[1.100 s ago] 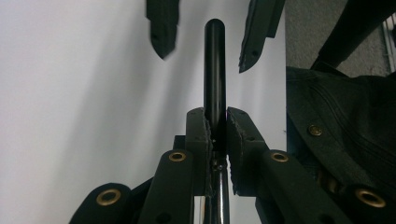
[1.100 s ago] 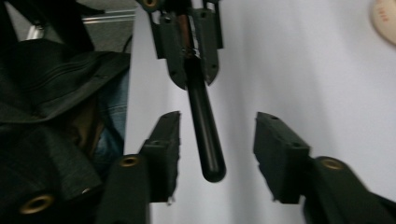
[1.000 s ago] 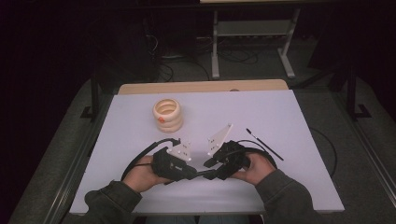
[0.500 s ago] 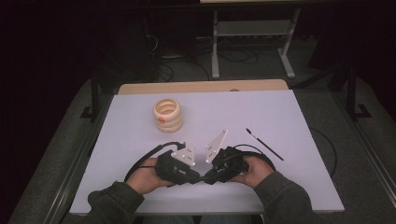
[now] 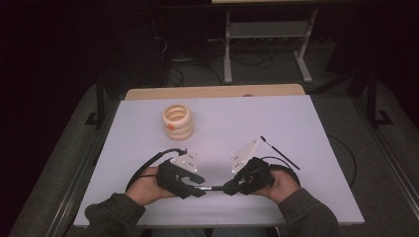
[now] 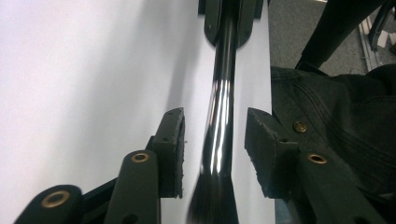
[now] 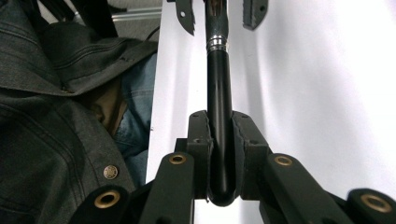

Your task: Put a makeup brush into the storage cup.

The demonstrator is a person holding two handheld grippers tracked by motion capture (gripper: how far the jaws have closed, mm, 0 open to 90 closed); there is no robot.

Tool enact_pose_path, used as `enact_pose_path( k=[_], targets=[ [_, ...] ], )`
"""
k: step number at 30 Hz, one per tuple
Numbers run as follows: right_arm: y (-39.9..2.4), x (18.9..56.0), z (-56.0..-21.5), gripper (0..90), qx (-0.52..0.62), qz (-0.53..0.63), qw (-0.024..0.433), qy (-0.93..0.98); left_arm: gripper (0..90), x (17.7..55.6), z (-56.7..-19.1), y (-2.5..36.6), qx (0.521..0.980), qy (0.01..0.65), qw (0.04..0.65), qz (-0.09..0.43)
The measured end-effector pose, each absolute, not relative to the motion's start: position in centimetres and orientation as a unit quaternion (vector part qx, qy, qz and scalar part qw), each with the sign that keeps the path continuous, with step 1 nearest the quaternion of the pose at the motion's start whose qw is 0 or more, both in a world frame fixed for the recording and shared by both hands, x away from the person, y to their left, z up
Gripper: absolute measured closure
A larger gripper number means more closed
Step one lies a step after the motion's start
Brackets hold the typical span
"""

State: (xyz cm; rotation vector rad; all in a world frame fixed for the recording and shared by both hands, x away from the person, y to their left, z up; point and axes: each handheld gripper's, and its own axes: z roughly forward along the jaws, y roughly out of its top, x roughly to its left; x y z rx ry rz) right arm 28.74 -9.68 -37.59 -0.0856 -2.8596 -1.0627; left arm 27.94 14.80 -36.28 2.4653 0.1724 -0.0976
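White tabletop against a dark room, high view: two hands face each other near the front edge, a black makeup brush [image 5: 213, 188] spanning level between the left gripper [image 5: 200, 190] and right gripper [image 5: 228, 188]. A ringed cream holder [image 5: 178, 121] stands farther back and a thin brush [image 5: 279, 152] lies right; neither has shifted since a second ago, while the hands have drawn closer together. Left gripper view: jaws have just opened and stand apart, the brush's shiny ferrule [image 6: 219, 135] between them, untouched. Right gripper view: jaws clamped on the brush handle [image 7: 219, 135] near its rounded end
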Motion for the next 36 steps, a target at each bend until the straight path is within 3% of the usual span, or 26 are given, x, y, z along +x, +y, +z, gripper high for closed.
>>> enact_pose_path(
  k=[9, 17, 24, 27, 36],
  targets=[
    [-10.0, 28.7, -37.9, 78.0, -0.032, -0.361, 0.033, -0.931, 71.2, 28.2, -36.5, 14.9, 0.944, 0.071, 0.321, -0.031],
    [-9.6, 28.7, -38.2, 77.2, -0.020, -0.356, 0.030, -0.934, 75.7, 28.0, -36.8, 14.9, 0.952, 0.052, 0.299, -0.044],
    [-9.4, 28.8, -38.3, 74.3, -0.030, -0.349, 0.033, -0.936, 76.3, 27.9, -36.7, 14.8, 0.953, 0.054, 0.295, -0.048],
    [-9.3, 28.8, -38.4, 65.8, -0.038, -0.340, 0.025, -0.939, 76.3, 27.7, -36.7, 14.7, 0.954, 0.052, 0.291, -0.046],
    [-8.3, 28.3, -38.2, 68.6, -0.022, -0.316, 0.007, -0.948, 76.3, 27.7, -37.1, 14.3, 0.957, 0.050, 0.282, -0.042]
  ],
)
